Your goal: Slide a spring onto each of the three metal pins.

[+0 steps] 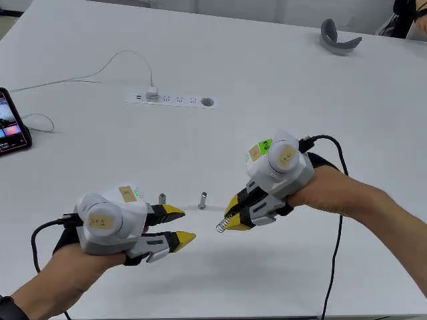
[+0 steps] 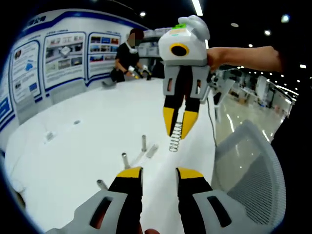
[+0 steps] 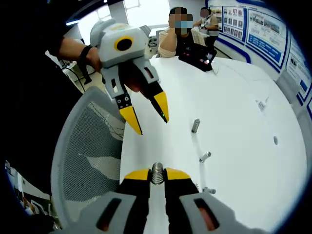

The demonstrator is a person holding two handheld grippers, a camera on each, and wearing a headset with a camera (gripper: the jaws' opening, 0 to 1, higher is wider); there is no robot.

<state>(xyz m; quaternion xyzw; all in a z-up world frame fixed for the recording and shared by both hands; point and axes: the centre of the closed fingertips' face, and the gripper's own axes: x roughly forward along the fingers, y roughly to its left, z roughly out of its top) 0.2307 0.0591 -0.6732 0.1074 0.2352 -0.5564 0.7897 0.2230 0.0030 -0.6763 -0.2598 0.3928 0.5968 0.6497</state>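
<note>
Two short metal pins [image 1: 162, 198] [image 1: 203, 199] stand upright on the white table [image 1: 220, 80], between the grippers. In the left gripper view three pins [image 2: 144, 143] [image 2: 125, 160] [image 2: 101, 184] stand in a row. In the right gripper view the pins are [image 3: 195, 125] [image 3: 204, 156] [image 3: 208, 190]. My right gripper [image 1: 230, 220] is shut on a small steel spring [image 1: 221, 227] [image 3: 157, 173] that hangs from its yellow tips [image 2: 175, 139], just right of the pins. My left gripper [image 1: 179, 225] [image 2: 159, 171] is open and holds nothing, close beside the nearest pin.
A white power strip [image 1: 172, 100] with a plugged cable lies mid-table. A phone [image 1: 12, 123] rests at the left edge and a grey band [image 1: 339, 40] at the far right. A mesh chair [image 2: 253, 165] stands at the table's near edge. People sit at the far end [image 3: 178, 34].
</note>
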